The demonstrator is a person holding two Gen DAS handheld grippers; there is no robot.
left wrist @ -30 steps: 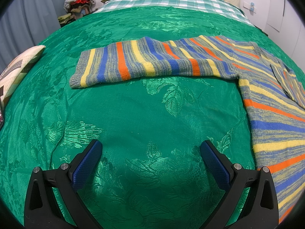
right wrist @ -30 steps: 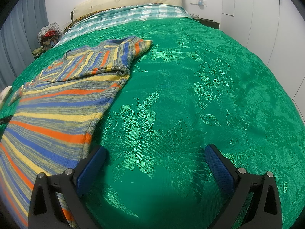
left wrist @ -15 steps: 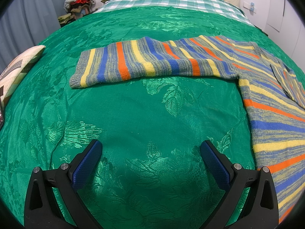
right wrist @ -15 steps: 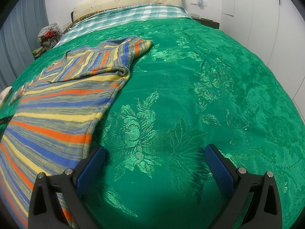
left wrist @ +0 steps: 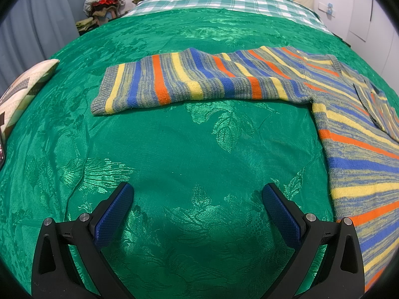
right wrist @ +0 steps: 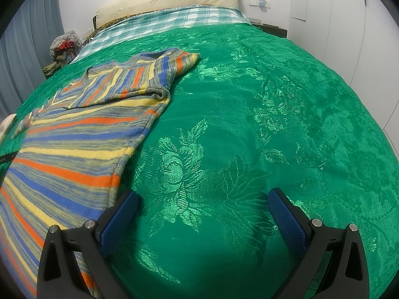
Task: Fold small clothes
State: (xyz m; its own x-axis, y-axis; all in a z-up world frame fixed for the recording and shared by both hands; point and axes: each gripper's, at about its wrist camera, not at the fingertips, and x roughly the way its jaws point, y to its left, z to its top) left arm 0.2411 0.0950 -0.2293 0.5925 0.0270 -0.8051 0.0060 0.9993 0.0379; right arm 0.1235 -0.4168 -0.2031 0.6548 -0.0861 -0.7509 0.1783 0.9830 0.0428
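Striped sweater [left wrist: 349, 134] flat on bedspread [left wrist: 174, 149] | spread sleeve [left wrist: 189, 82] points left

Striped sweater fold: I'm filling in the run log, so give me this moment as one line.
striped sweater flat on green bedspread | one sleeve outstretched | left gripper open, empty | right gripper open, empty

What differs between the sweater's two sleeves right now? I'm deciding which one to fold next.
The left sleeve lies stretched straight out to the side on the green bedspread, cuff far from the body. The right sleeve is already folded in across the chest, its cuff end pointing toward the headboard. Both show the same blue, orange, yellow and grey stripes, and neither gripper touches them.
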